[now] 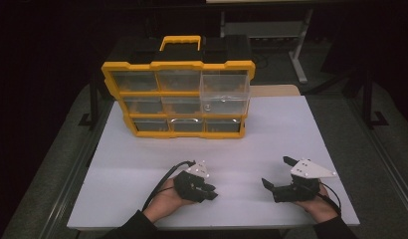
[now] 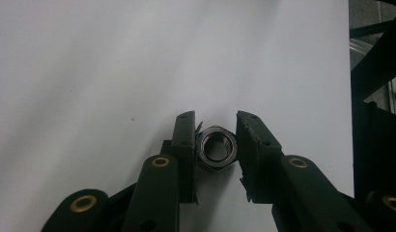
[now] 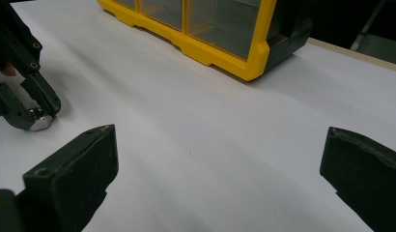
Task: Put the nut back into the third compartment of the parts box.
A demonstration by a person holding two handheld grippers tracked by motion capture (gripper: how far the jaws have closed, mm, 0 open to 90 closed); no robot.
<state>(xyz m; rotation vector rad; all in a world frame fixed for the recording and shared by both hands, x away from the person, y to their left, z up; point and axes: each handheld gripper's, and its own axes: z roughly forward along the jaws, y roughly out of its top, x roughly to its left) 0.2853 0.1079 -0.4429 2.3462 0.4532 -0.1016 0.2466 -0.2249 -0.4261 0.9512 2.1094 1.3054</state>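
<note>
Left gripper (image 2: 215, 133) clenched on a steel hex nut (image 2: 217, 148), pads on two opposite flats; nut sits flat on the white table (image 2: 114, 72), bore axis vertical, near the front edge left of centre. Right gripper (image 3: 218, 159) released, jaws wide apart, nothing between them, aimed at the left one. Yellow drawer organizer (image 1: 178, 99) stands well apart at the back.

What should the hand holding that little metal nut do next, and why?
Probably lift it straight up off the white table. The left gripper has its jaws against both sides of the hex nut, which still sits low at the surface. One drawer of the yellow organizer stands pulled out, a likely destination. The right gripper waits open, holding nothing.
</note>
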